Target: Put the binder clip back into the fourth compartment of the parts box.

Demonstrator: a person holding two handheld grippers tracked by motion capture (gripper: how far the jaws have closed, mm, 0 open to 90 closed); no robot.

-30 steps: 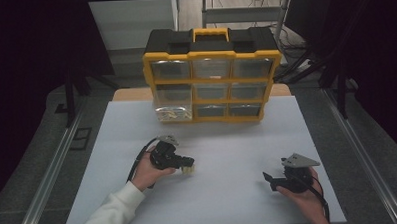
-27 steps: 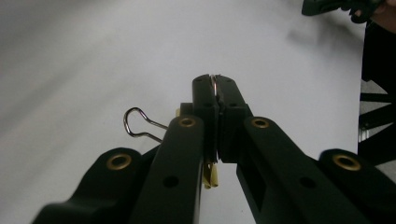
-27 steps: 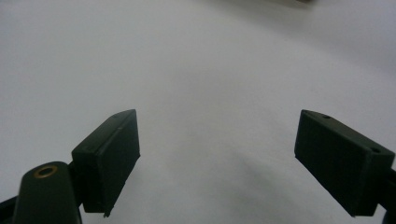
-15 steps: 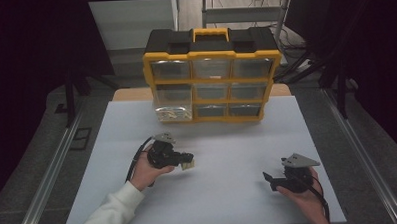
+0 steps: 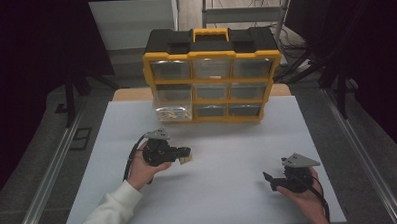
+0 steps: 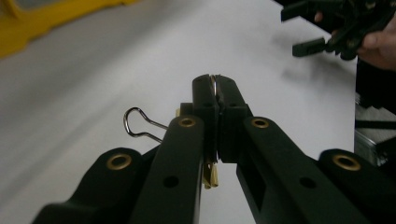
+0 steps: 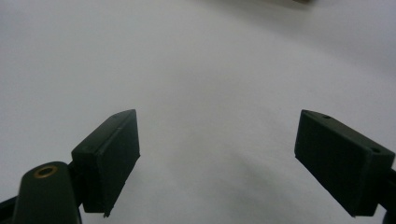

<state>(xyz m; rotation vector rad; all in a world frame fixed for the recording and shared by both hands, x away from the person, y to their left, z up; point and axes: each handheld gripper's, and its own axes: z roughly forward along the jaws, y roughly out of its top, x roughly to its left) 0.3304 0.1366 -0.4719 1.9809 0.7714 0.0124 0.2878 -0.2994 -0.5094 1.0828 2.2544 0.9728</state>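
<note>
Near the desk's point(image 5: 229, 201) middle, left of centre, the left gripper point(image 5: 184, 156) has drifted slightly toward the near edge, jaws clamped on a small binder clip point(image 6: 140, 123) whose wire loop sticks out sideways. By the near right corner, the right gripper point(image 5: 270, 179) has stayed put, gaping and empty, so the clip seems fetched from the open drawer point(image 5: 174, 105) and awaits placing.

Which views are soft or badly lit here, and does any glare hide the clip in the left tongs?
High view: dark surround, the white table evenly lit, soft shadows under both hands. Left gripper view: the left tongs are sharp at the tips, the near arms are blurred, and the binder clip shows only a small glint on its wire handle, nothing hidden. Right gripper view: the right tongs are soft, over flat, featureless white.
</note>
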